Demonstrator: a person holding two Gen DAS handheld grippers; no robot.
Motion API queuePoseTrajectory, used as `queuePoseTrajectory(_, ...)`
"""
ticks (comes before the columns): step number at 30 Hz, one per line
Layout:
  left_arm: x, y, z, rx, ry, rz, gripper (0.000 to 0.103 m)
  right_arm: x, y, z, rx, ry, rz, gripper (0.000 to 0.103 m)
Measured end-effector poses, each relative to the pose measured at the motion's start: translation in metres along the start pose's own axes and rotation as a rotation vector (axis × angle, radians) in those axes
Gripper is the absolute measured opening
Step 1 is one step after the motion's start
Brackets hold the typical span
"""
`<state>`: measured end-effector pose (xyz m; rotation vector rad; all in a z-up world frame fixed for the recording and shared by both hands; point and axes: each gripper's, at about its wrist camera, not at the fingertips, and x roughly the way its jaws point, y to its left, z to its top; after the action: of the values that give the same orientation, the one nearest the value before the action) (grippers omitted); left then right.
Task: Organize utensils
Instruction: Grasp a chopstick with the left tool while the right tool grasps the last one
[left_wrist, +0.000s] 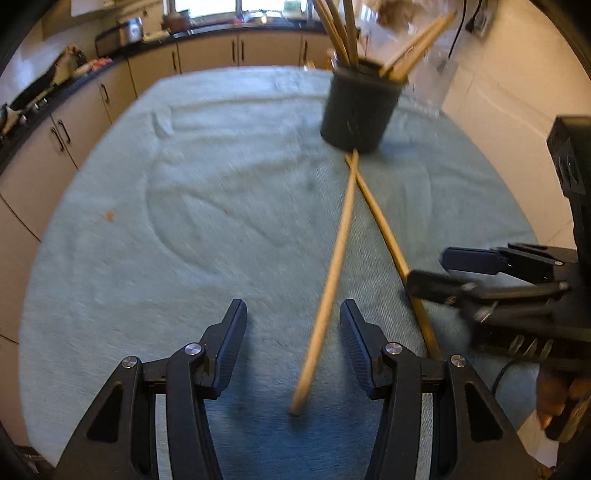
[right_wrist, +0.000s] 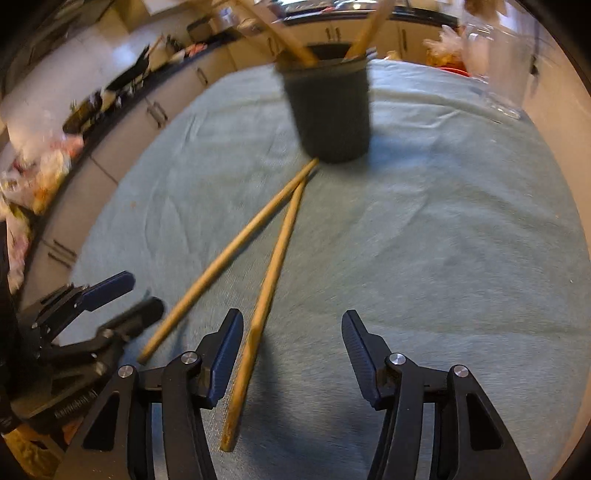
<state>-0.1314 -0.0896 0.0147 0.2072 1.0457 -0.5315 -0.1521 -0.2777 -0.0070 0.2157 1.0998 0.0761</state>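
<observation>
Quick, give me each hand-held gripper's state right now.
Left hand-held gripper: open, holding nothing, straddling a chopstick.
Right hand-held gripper: open, holding nothing, another chopstick between its fingers.

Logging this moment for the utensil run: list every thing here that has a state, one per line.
left gripper: open, empty, straddling one stick
right gripper: open, empty, over the other stick
left stick: flat on the cloth, crossing the other near the holder
right stick: flat on the cloth
dark holder: upright, several sticks inside
tablecloth: spread, wrinkled
</observation>
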Motion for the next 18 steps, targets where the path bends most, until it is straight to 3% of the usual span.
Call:
queuePoseTrajectory(4,0.003,-0.007,-0.001,-0.010,0.003,0.052,0.011,0.008,0.023,-0.004,-0.102,-0.008,-0.121,0.057)
queuePoseTrajectory(5,0.002,-0.005,-0.002,-0.040,0.007,0.040,0.008,0.008,0.026,-0.006,-0.119,-0.011,-0.139,0.048)
queuePoseTrajectory(6,0.001,-0.003,-0.003,-0.068,0.013,0.027,0.008,0.008,0.027,-0.007,-0.130,-0.014,-0.144,0.041)
queuePoseTrajectory(8,-0.003,0.002,-0.007,-0.115,0.029,-0.017,0.007,0.004,0.024,-0.005,-0.120,-0.001,-0.148,0.009)
queuePoseTrajectory(18,-0.026,0.017,-0.021,-0.185,0.113,-0.192,0.007,-0.026,-0.023,-0.044,-0.046,0.035,-0.175,0.010)
